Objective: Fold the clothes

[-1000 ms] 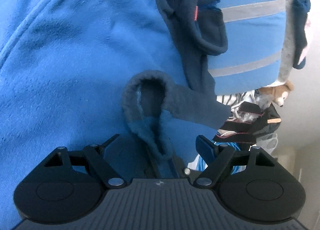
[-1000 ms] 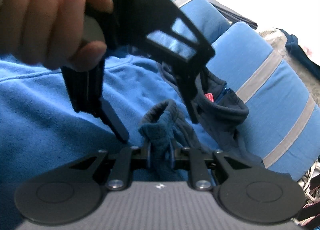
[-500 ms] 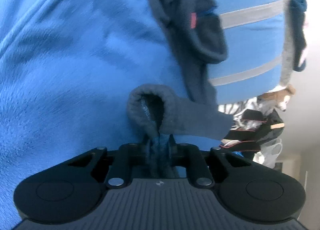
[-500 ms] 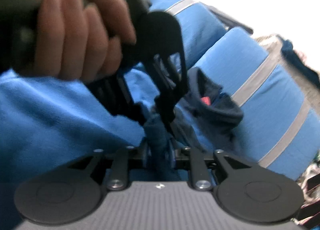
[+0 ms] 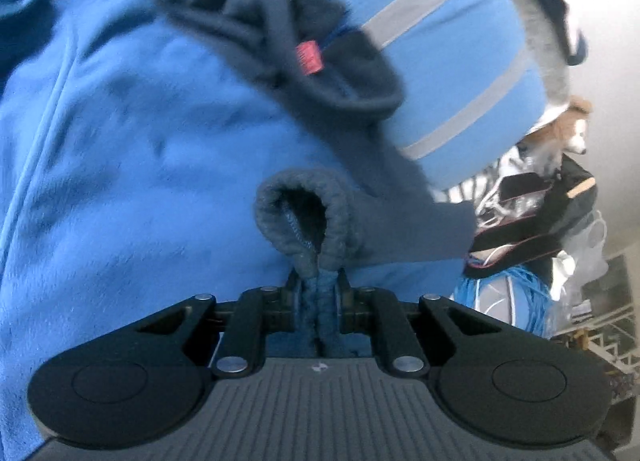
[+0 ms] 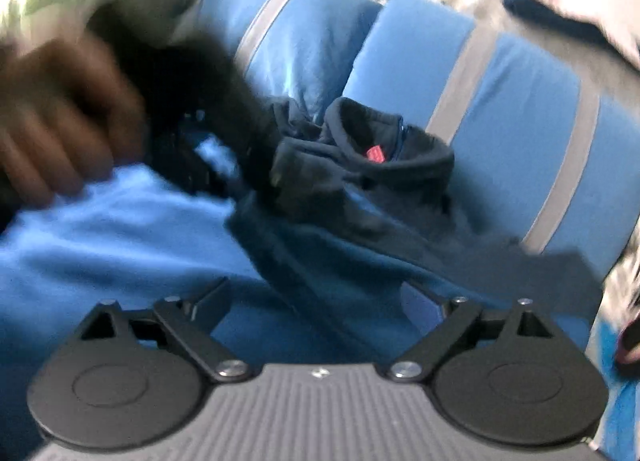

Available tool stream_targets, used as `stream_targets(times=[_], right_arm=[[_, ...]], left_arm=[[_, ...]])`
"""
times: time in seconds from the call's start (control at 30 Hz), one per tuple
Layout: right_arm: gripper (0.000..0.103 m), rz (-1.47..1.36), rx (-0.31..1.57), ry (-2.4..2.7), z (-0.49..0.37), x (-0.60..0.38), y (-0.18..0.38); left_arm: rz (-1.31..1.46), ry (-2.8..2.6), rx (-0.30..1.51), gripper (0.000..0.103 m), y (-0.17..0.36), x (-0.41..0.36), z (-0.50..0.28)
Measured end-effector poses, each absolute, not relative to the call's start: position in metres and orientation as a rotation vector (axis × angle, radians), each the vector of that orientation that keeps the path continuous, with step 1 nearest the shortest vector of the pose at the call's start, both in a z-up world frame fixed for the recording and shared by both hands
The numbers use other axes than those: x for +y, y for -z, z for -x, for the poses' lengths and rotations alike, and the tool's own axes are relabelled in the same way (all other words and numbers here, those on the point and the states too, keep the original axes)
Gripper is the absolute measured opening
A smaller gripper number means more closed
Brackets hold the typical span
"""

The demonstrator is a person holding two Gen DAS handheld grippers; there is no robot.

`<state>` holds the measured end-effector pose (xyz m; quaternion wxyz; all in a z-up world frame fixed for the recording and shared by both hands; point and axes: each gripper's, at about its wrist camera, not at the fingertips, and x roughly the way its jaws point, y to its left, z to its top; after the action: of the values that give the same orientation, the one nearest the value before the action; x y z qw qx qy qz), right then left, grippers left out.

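A blue fleece jacket (image 5: 132, 165) with dark navy trim lies spread out. Its navy collar (image 5: 320, 61) with a red tag lies beside a blue cushion. My left gripper (image 5: 318, 289) is shut on the navy sleeve cuff (image 5: 304, 213), which loops just ahead of the jaws. In the right wrist view my right gripper (image 6: 320, 301) is open and empty above the jacket (image 6: 120, 253), its jaws spread wide. The collar (image 6: 384, 157) lies ahead of it. The left hand and left gripper (image 6: 192, 129) show blurred at upper left.
Blue cushions with grey stripes (image 5: 460, 61) (image 6: 500, 101) stand behind the jacket. At the right are a stuffed toy (image 5: 568, 133), a dark bag (image 5: 532, 221) and blue cord (image 5: 516, 301).
My left gripper closed on the sleeve cuff. My right gripper, shut on that cuff before, has opened and let it go. The left hand has pulled away to the left.
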<state>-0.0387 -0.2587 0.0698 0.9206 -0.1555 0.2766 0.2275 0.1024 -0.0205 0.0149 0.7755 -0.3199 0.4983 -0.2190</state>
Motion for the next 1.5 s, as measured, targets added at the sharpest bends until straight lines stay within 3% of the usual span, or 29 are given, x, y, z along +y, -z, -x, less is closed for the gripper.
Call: stream_targets(times=[0.1, 0.23, 0.3, 0.4, 0.67, 0.73, 0.97, 1.03, 1.07, 1.17, 1.23, 1.27, 1.37, 1.5], right_arm=[[0.098, 0.182, 0.550, -0.465, 0.018, -0.293, -0.108], [0.096, 0.282, 0.513, -0.381, -0.058, -0.310, -0.119], [0.091, 0.351, 0.538, -0.384, -0.098, -0.305, -0.107], [0.074, 0.414, 0.591, -0.435, -0.145, -0.293, -0.083], [0.068, 0.565, 0.678, -0.434, -0.205, -0.259, -0.028], [0.016, 0.598, 0.697, -0.404, -0.218, -0.259, -0.019], [0.011, 0.712, 0.599, -0.318, -0.256, -0.266, -0.048], [0.017, 0.822, 0.559, -0.284, -0.267, -0.263, -0.041], [0.033, 0.863, 0.543, -0.271, -0.271, -0.262, -0.036], [0.050, 0.891, 0.533, -0.290, -0.275, -0.264, -0.026], [0.089, 0.763, 0.565, -0.280, -0.274, -0.279, -0.043], [0.096, 0.693, 0.564, -0.258, -0.273, -0.289, -0.054], [0.098, 0.466, 0.575, -0.254, -0.265, -0.336, -0.087], [0.093, 0.371, 0.618, -0.242, -0.249, -0.378, -0.100]], left_arm=[[0.693, 0.462, 1.112, 0.015, -0.006, -0.016, -0.103], [0.675, 0.458, 1.119, 0.015, -0.010, -0.021, -0.103], [0.663, 0.464, 1.111, 0.015, -0.013, -0.021, -0.101], [0.649, 0.466, 1.115, 0.015, -0.013, -0.022, -0.100], [0.652, 0.477, 1.132, 0.015, -0.011, -0.021, -0.102], [0.647, 0.486, 1.129, 0.015, -0.012, -0.021, -0.102], [0.579, 0.490, 1.158, 0.015, -0.009, -0.025, -0.103], [0.564, 0.489, 1.162, 0.015, -0.008, -0.026, -0.103], [0.563, 0.491, 1.160, 0.015, -0.008, -0.026, -0.102], [0.558, 0.497, 1.149, 0.015, -0.009, -0.026, -0.102], [0.559, 0.496, 1.151, 0.015, -0.009, -0.025, -0.102], [0.560, 0.497, 1.151, 0.015, -0.009, -0.024, -0.101], [0.563, 0.500, 1.146, 0.015, -0.012, -0.023, -0.098], [0.562, 0.502, 1.138, 0.015, -0.016, -0.022, -0.094]])
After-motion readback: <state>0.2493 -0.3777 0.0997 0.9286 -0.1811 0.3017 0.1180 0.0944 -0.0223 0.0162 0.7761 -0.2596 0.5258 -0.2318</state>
